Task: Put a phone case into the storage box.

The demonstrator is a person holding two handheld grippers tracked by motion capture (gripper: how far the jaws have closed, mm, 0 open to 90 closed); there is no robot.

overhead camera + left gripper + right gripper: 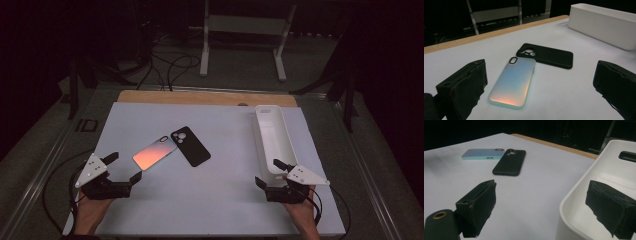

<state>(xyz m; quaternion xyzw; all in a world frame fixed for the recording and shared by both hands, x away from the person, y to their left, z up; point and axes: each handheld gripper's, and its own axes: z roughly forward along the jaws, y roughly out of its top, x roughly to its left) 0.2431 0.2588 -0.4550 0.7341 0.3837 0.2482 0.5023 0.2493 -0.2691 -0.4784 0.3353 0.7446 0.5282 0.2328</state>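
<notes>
So we've got two phone cases lying flat in the middle of the white table top (210,210): an iridescent case (154,152) with a pinkish-orange sheen and mint edges, and a black case (190,146) just to its right. Their camera-cutout ends meet, and in the left gripper view the black case's (547,56) corner touches the top of the iridescent case (514,81) (can't tell if it actually overlaps or just butts against it). Our left gripper (125,167) sits at the near left of the table, jaws spread wide with nothing between them, pointed toward the iridescent case, which lies just beyond the fingertips and not touching either one. Our right gripper (274,171) is over at the near right, jaws also wide apart and empty, straddling the near end wall of the long white bin (289,150). In the right gripper view one jaw hangs over the inside of the white bin (574,202) while the other is outside over the table top, with both cases farther off. The bin runs lengthwise away from us along the right side, well apart from the cases. A strip of wooden edge (200,97) shows at the far side of the table.
</notes>
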